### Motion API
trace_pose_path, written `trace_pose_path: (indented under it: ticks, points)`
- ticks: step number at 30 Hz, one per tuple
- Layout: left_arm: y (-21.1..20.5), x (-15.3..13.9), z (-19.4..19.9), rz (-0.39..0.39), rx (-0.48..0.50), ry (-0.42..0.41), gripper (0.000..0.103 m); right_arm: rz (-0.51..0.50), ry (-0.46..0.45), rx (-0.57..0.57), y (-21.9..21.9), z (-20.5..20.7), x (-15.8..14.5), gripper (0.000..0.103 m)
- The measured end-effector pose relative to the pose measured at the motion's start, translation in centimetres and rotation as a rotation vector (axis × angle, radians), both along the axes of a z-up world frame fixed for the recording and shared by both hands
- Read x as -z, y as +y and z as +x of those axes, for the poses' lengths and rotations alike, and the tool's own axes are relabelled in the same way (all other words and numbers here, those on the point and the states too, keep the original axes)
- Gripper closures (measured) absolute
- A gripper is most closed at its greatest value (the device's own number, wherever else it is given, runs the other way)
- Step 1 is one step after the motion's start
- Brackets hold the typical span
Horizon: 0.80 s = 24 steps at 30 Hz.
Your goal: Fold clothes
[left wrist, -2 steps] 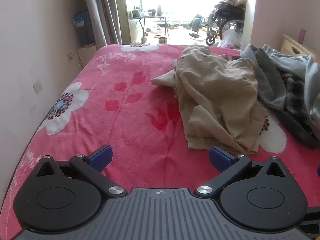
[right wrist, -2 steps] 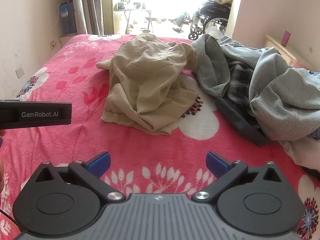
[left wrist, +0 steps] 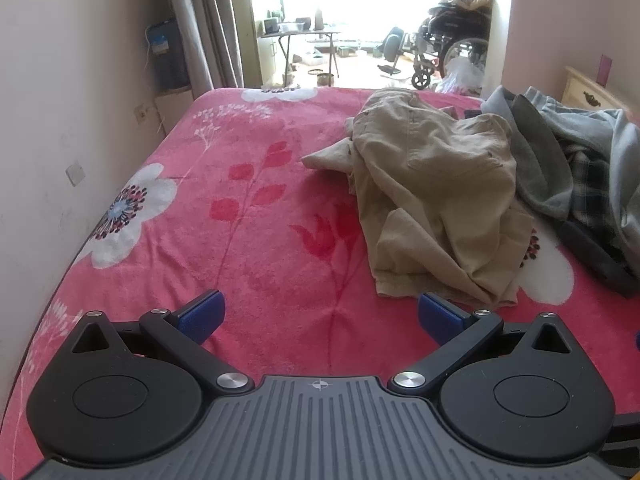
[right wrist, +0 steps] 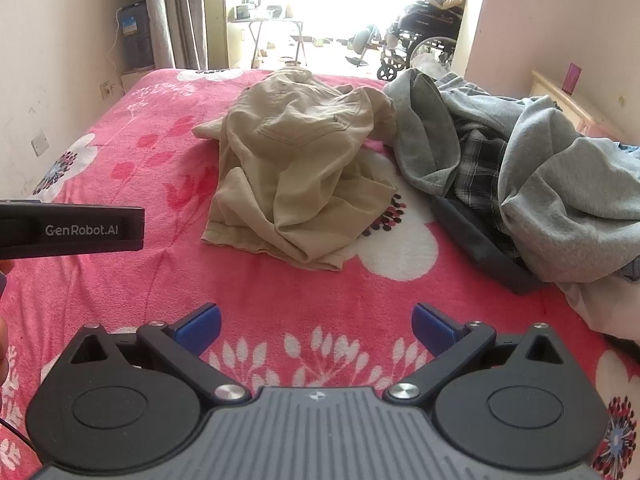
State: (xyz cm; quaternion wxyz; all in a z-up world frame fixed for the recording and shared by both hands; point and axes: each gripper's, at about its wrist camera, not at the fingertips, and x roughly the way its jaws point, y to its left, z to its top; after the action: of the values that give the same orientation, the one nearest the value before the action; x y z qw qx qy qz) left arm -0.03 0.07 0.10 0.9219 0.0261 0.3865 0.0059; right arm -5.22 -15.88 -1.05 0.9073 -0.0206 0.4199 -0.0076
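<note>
Crumpled tan trousers (left wrist: 436, 200) lie in a heap on the pink flowered bedspread (left wrist: 248, 240); they also show in the right wrist view (right wrist: 296, 176). A pile of grey and plaid clothes (right wrist: 520, 168) lies to their right, also in the left wrist view (left wrist: 576, 168). My left gripper (left wrist: 320, 314) is open and empty above the bedspread, its right finger near the trousers' near hem. My right gripper (right wrist: 316, 322) is open and empty, short of the trousers. The left gripper's body (right wrist: 72, 232) shows at the left edge of the right wrist view.
A wall (left wrist: 60, 120) runs along the bed's left side. A wooden nightstand (left wrist: 592, 92) stands at the far right. Beyond the bed's far edge a curtain (left wrist: 200, 24), a folding table (left wrist: 308, 40) and a wheelchair (left wrist: 452, 40) stand in a bright doorway.
</note>
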Motion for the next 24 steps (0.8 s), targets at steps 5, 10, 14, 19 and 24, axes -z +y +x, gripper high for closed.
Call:
trace_pose_path:
  ticks: [5,10,14,19,24]
  points:
    - [0.04,0.31,-0.10,0.011,0.012,-0.008,0.000,-0.004,-0.010,0.005,0.12,-0.11,0.00,0.000]
    - [-0.80,0.31,-0.18,0.037,0.028,-0.022,0.000,-0.007,-0.017,0.013,-0.23,-0.28,-0.30,0.000]
    - [-0.38,-0.18,-0.43,0.025,0.040,-0.034,0.000,-0.011,-0.019,0.021,-0.26,-0.23,-0.54,0.000]
    - [-0.11,-0.06,-0.32,0.003,0.039,-0.017,0.000,-0.011,-0.025,0.031,-0.38,-0.39,-0.63,0.000]
    - [-0.19,-0.07,-0.52,-0.011,0.038,-0.020,0.000,-0.013,-0.023,0.032,-0.38,-0.43,-0.56,0.000]
